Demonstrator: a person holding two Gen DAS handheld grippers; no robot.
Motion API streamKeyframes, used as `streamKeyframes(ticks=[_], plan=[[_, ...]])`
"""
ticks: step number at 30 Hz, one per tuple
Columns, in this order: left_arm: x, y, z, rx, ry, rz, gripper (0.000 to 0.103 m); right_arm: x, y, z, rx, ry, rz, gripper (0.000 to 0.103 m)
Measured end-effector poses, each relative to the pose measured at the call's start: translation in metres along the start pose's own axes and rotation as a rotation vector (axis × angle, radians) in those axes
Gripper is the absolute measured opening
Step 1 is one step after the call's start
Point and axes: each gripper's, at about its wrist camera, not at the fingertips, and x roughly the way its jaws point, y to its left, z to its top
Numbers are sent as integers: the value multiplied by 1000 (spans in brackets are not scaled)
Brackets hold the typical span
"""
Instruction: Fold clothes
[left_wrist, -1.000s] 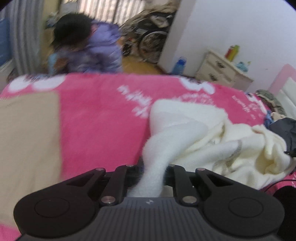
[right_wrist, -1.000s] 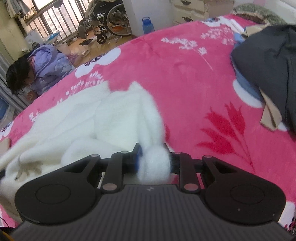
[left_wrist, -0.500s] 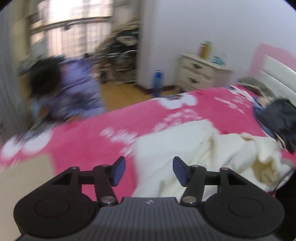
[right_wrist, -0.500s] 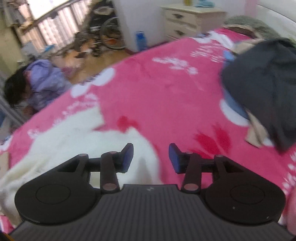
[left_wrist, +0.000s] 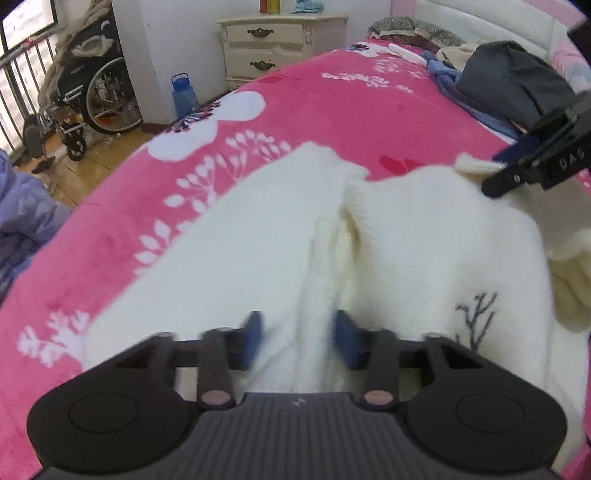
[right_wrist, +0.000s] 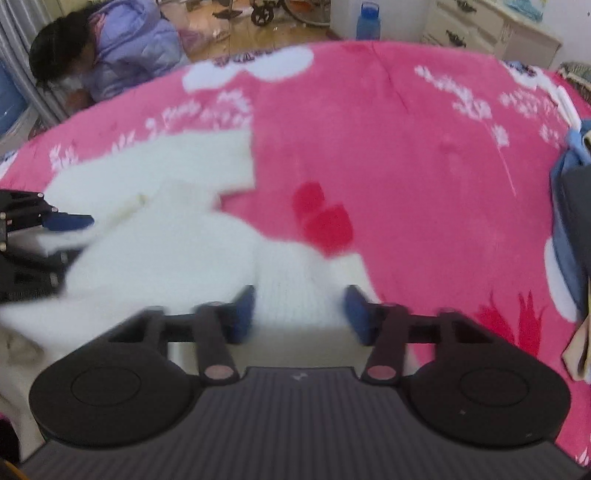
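A fluffy white sweater (left_wrist: 258, 240) lies spread on the pink flowered blanket (left_wrist: 332, 107), with a small dark branch print near its right side. My left gripper (left_wrist: 299, 339) is open and low over it, a raised ridge of the fabric standing between its blue pads. In the right wrist view the sweater (right_wrist: 166, 236) reaches toward me. My right gripper (right_wrist: 300, 314) is open too, a ribbed white edge lying between its fingers. Each gripper shows in the other's view: the right gripper (left_wrist: 535, 166) at the sweater's far right corner, the left gripper (right_wrist: 40, 221) at the left edge.
A pile of dark and blue clothes (left_wrist: 509, 85) sits on the bed's right side. Beyond the bed stand a cream nightstand (left_wrist: 280, 40), a blue bottle (left_wrist: 183, 96) and a wheelchair (left_wrist: 92, 92). A person in a purple jacket (right_wrist: 122, 48) crouches beside the bed's far edge.
Both grippers let go of the sweater and opened. They have since swung round and come down over it again, with fabric between their open fingers.
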Motion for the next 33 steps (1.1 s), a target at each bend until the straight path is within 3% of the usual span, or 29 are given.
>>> streamKeyframes(ticks=[1, 3, 6, 10, 13, 14, 16, 17, 19, 23, 24, 26, 27, 29, 33], plan=[[-2, 1, -2, -7, -14, -2, 22, 0, -5, -4, -1, 5, -23, 17], [-8, 4, -5, -26, -49, 0, 14, -1, -19, -12, 16, 13, -87, 11], [-25, 12, -8, -78, -117, 6, 7, -5, -50, -28, 78, 44, -196, 11], [-47, 26, -15, -160, -162, 31, 7, -7, -89, -42, 183, 91, -317, 13], [-51, 30, -17, -188, -154, 43, 7, -21, -97, -33, 227, -5, -325, 16], [-52, 30, -16, -182, -151, 35, 8, -27, -93, -26, 211, -61, -297, 19], [-48, 29, -12, -160, -136, 17, 14, -35, -77, -8, 139, -166, -174, 45], [-45, 29, -9, -148, -128, 9, 18, -37, -68, 1, 100, -208, -105, 53], [-40, 28, -4, -124, -112, -8, 28, -28, -44, 19, -7, -207, 69, 66], [-28, 30, 4, -103, -91, -32, 36, -2, -1, 48, -202, -182, 193, 67], [-25, 33, 3, -108, -90, -54, 39, 1, 5, 55, -210, -182, 194, 67], [-16, 36, 1, -117, -87, -112, 40, 7, 7, 68, -190, -175, 280, 70], [-11, 38, 1, -118, -88, -147, 41, 15, 6, 74, -175, -138, 331, 75], [2, 42, 0, -133, -86, -205, 45, 40, 12, 82, -170, -41, 350, 77], [22, 50, -3, -191, -97, -307, 50, 95, 6, 88, -70, 128, 315, 77]])
